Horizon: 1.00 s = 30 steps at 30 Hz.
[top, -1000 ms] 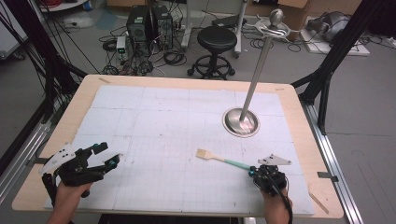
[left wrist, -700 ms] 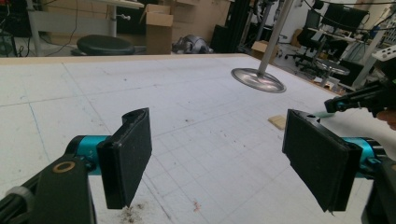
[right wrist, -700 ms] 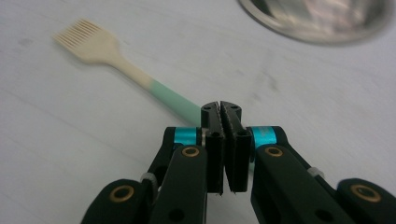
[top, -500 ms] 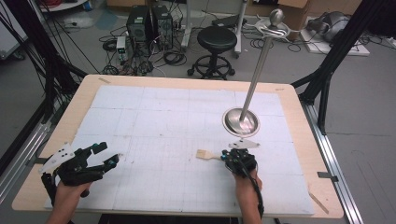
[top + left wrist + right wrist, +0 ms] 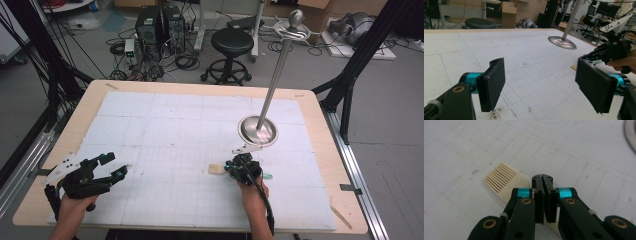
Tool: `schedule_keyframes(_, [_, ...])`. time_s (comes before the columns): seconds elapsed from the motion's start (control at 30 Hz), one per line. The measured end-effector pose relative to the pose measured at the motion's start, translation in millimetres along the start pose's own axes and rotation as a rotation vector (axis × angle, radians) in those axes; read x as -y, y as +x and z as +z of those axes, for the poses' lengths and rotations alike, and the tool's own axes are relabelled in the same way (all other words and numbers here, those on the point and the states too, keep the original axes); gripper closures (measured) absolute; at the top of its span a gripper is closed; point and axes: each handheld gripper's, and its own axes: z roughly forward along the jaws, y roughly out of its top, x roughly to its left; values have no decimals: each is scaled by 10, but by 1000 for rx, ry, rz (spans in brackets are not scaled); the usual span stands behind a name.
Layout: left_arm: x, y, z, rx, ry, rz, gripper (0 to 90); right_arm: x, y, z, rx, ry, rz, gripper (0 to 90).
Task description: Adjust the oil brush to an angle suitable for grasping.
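High view: my right tool (image 5: 239, 165) sits over the near-right part of the desk (image 5: 320, 145), just in front of the round metal base of the stand (image 5: 257, 129), and it lies right above the brush (image 5: 216, 169). The brush's pale bristle head pokes out to the left of the tool, and a bit of teal handle shows at the tool's other side. In the right gripper view my jaws are pressed together, pad against pad, with nothing between them; the brush (image 5: 504, 181) lies flat on the white gridded sheet beneath and just left of the jaw tips, its cream bristles fanned toward the upper left. I cannot tell whether the tips touch it. My left tool (image 5: 107, 167) hovers low at the near-left corner of the desk, well apart from the brush, and the left gripper view shows its jaws spread wide and empty.
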Motion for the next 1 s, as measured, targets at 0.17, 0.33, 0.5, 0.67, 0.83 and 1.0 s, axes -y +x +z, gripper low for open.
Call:
schedule_keyframes(0.17, [0,6,-4,-4,-1,-3,246,62,161,-58,-105,22,-33,872])
schedule_keyframes(0.33, [-1,17,-24,-8,-5,-6,247,189,-57,-380,-47,-77,27,877])
schedule_keyframes(0.5, [1,21,-19,-11,-4,-8,247,429,-446,-682,107,-100,118,886])
schedule_keyframes(0.67, [5,6,0,-9,5,-2,247,775,-807,-819,227,-42,236,881])
schedule_keyframes(0.83, [9,2,4,-8,7,-1,248,718,-762,-748,208,-45,225,881])
schedule_keyframes(1.0, [8,9,-9,-11,4,-4,249,637,-602,-675,198,-25,181,892])
